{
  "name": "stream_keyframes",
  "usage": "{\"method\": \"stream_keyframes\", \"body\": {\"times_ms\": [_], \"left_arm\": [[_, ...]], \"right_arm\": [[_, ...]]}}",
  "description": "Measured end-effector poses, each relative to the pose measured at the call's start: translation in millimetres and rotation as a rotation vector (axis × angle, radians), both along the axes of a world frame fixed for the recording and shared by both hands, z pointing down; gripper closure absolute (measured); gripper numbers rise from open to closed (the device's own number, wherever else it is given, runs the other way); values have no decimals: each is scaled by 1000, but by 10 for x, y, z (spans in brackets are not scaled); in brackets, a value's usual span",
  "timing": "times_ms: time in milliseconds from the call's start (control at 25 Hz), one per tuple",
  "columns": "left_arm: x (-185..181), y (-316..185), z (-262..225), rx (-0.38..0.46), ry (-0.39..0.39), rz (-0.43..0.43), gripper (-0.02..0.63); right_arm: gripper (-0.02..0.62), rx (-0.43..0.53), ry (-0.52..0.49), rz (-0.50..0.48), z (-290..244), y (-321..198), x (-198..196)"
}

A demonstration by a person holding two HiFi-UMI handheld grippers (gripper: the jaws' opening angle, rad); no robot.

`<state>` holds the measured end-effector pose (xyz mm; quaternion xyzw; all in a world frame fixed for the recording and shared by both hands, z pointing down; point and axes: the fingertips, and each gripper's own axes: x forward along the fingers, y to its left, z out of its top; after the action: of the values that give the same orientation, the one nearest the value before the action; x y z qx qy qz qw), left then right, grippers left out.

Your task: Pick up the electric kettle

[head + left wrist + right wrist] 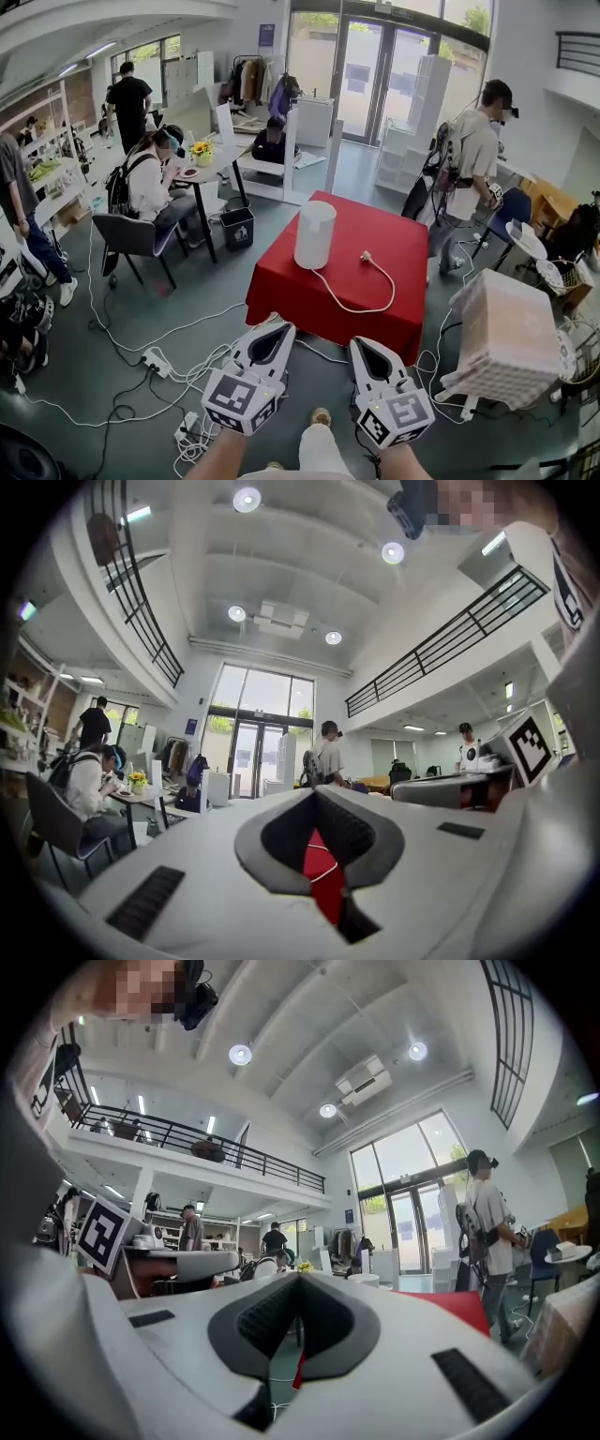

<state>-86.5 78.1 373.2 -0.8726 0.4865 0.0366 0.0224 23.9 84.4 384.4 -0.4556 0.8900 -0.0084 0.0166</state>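
Observation:
The tall white electric kettle (pixel 314 234) stands upright on the red-clothed table (pixel 403 244), toward its left side. Its white cord (pixel 361 305) loops across the cloth and ends in a loose plug (pixel 365 255). My left gripper (pixel 278 322) and right gripper (pixel 357 342) hang side by side in front of the table's near edge, well short of the kettle. Both are shut with nothing between the jaws. In the left gripper view, red cloth (pixel 320 866) shows through the hollow behind the closed tips of the left gripper (pixel 314 791). The right gripper (pixel 300 1276) points level beside the red table (pixel 459 1303).
A white lattice crate (pixel 509 343) stands right of the table. White cables and a power strip (pixel 154 361) trail over the grey floor at left. A person (pixel 469 173) stands behind the table at right; others sit at a desk (pixel 202 167) at left, near a chair (pixel 129 238) and a bin (pixel 237 228).

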Motion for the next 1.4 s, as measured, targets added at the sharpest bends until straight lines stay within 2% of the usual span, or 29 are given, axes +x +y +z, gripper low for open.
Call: {"method": "stream_keyframes", "body": {"times_ms": [280, 920, 1400], "left_arm": [[-85, -251, -58, 27, 63, -39, 618], [22, -1108, 21, -10, 20, -38, 618], [149, -1774, 39, -20, 20, -25, 620]], "right_arm": [[583, 8, -10, -1, -13, -260, 52], [583, -23, -4, -19, 37, -1141, 82], [583, -35, -19, -55, 33, -1867, 115]]}}
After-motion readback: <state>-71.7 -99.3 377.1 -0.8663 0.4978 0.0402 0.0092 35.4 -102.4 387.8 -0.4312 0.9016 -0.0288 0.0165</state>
